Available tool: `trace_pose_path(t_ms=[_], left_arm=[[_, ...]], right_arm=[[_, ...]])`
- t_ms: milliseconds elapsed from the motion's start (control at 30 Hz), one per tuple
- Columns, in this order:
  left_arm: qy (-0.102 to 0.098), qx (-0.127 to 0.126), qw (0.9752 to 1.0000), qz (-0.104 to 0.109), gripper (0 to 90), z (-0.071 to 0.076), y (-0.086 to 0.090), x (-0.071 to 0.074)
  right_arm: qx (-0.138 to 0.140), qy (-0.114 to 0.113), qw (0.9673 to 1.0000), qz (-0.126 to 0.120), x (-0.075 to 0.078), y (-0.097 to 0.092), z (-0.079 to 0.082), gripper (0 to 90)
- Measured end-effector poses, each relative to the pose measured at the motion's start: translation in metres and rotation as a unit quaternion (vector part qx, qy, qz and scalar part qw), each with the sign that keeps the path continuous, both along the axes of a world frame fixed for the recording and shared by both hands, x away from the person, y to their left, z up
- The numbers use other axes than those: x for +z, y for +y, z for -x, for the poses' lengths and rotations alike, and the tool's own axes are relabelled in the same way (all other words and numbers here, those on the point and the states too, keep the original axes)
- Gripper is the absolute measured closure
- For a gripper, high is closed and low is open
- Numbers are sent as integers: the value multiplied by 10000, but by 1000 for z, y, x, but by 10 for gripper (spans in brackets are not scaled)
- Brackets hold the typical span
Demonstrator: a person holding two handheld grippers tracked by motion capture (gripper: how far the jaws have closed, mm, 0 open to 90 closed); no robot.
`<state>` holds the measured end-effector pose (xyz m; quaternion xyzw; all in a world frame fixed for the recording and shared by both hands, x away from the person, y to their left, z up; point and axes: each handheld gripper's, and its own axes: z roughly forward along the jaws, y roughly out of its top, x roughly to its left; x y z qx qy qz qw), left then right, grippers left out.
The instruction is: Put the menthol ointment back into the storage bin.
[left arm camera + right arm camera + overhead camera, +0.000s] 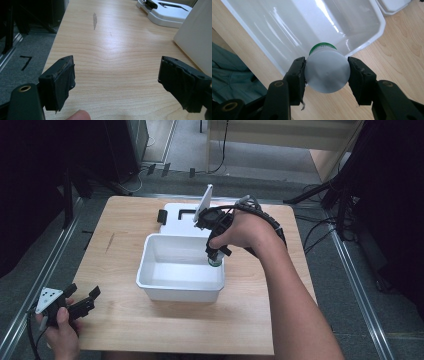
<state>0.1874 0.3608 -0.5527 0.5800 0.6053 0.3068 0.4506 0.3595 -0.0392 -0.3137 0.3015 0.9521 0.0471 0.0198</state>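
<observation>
Right tool (327, 72) clamps a small grey bottle with a green band (326, 71) between its jaws, holding it over the near right rim of the white tub (150, 270) on the tabletop (250, 320), while the left tool (117, 82) rests wide open and empty at the tabletop's near left corner.

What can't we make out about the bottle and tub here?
- Bottle: label and contents; the right gripper view looks at its base end-on, and in the high view the hand and right tool cover it.
- Tub: its far end is cut by the right gripper view's top edge.
- Lid: cut off by the left gripper view's top edge.
</observation>
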Motion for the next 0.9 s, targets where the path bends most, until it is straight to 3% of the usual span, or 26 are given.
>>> trace_pose_path(t_ms=[333,900], left_arm=[[-5,-4,10000,3,144,0,0,0],[-21,4,10000,-31,144,0,-1,0]], right_arm=[[158,82,9998,70,-21,19,-3,519],[219,310,9993,53,-63,26,-6,519]])
